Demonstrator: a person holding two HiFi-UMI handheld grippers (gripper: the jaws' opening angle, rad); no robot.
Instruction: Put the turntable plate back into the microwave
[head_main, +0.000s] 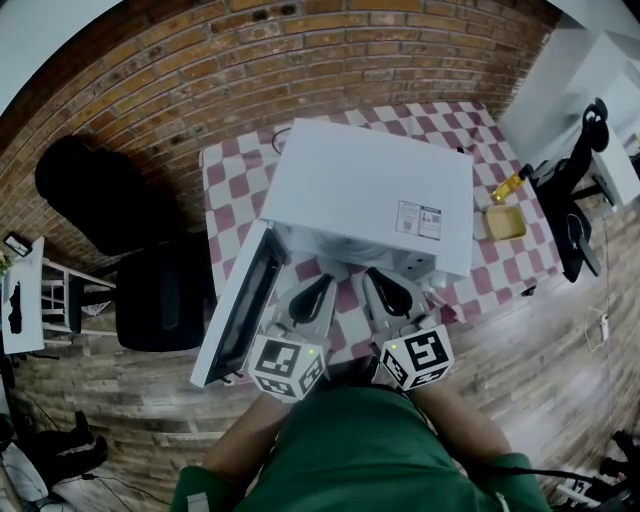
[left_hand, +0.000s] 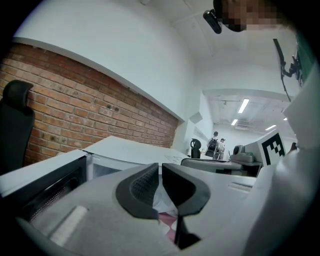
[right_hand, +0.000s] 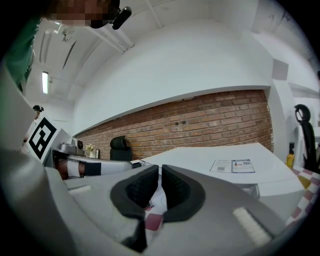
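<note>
- Head view: the microwave (head_main: 370, 190) stands on a checked table (head_main: 225, 180). Its door (head_main: 235, 310) is swung open to the left, and the cavity mouth faces the person.
- The left gripper (head_main: 320, 285) and right gripper (head_main: 387, 282) sit side by side just in front of that mouth, both pointing into it and about equally near.
- Plate: I cannot pick it out for certain. A pale grey curve inside the cavity mouth may be it, which would put it straight ahead of both grippers.
- Left gripper view: the left gripper (left_hand: 160, 172) is clenched, pads together, with nothing visible between them and only checked cloth below.
- Right gripper view: the right gripper (right_hand: 160, 175) is likewise clenched on nothing I can see.
- Writing: a sticker (head_main: 419, 218) lies on the microwave top, its print too small to read. No brand name shows.
</note>
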